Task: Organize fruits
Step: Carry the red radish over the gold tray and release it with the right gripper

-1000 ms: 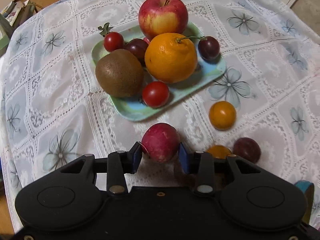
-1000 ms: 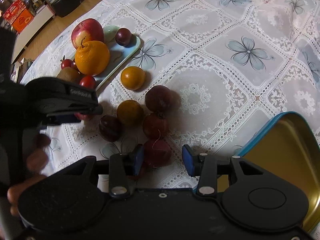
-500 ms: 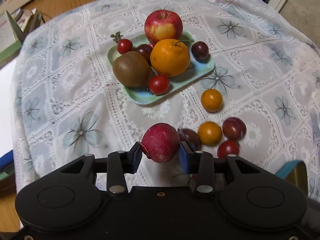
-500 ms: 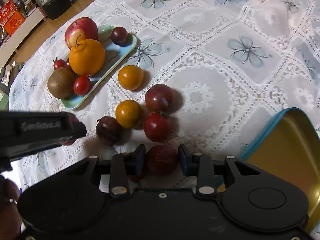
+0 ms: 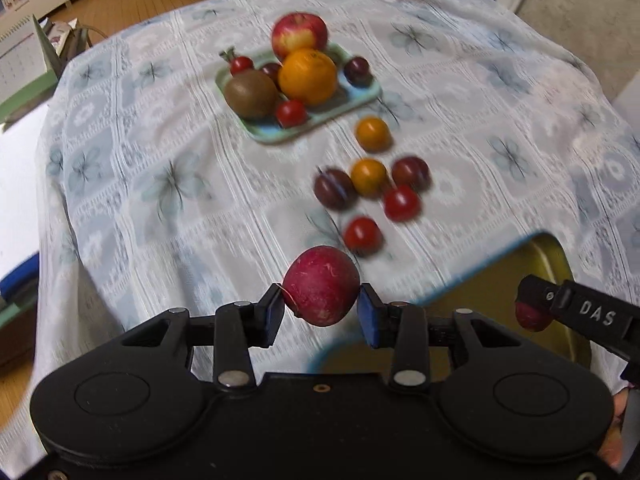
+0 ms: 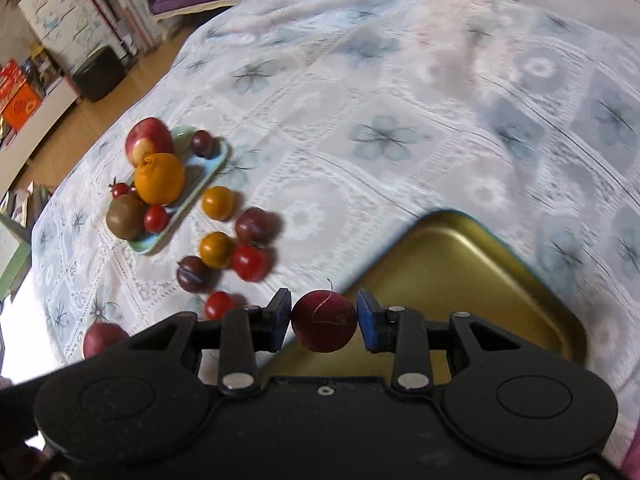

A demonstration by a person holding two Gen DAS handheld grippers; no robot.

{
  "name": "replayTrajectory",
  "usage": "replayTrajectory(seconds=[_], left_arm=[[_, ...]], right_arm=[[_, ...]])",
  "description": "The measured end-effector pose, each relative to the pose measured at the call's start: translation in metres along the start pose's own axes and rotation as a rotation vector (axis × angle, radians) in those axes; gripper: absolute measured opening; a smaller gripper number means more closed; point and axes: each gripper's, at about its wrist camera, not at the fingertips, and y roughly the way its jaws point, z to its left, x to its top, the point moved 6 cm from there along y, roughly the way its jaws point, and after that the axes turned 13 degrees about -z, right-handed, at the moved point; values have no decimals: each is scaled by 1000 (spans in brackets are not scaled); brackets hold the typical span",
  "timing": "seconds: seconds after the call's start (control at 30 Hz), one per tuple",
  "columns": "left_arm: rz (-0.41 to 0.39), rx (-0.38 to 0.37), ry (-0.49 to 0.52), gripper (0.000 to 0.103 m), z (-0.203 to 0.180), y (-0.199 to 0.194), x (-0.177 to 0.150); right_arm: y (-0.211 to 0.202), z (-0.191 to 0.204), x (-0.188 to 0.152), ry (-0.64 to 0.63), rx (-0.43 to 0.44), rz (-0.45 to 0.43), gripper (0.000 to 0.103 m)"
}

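Left gripper (image 5: 321, 313) pinches a red radish (image 5: 321, 291) between its blue pads, loose fruits (image 5: 369, 176) and the green tray (image 5: 316, 122) lying ahead, while right gripper (image 6: 323, 323) pinches a darker radish (image 6: 324, 321) with the gold tin (image 6: 472, 280) just ahead-right.

A: What lies under everything, ahead of the gripper?

B: A white lace tablecloth (image 6: 400, 92) with pale blue flowers covers the desk.

A: And off to the far left of the gripper?

B: A wooden floor (image 6: 108, 116), a black box (image 6: 98, 74) standing on it, and a white drawer cabinet (image 6: 64, 28) behind that. An orange carton (image 6: 20, 104) sits nearer the left edge.

A: Anything in the other view?

B: A calendar (image 5: 20, 56) stands far left, blurred.
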Motion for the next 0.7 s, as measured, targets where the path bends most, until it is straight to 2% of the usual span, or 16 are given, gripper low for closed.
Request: replayTrajectory(seconds=[0.17, 0.27, 0.43, 0.7], left_arm=[[28, -3, -4, 47, -13, -10, -27], [21, 32, 8, 47, -16, -17, -37], [18, 72, 10, 47, -16, -20, -49], [52, 52, 41, 48, -29, -14, -67]], right_arm=[[-23, -36, -10, 45, -12, 1, 36], [-32, -47, -11, 47, -21, -20, 36], [-52, -58, -8, 23, 18, -59, 36], [-55, -67, -7, 45, 40, -41, 36]])
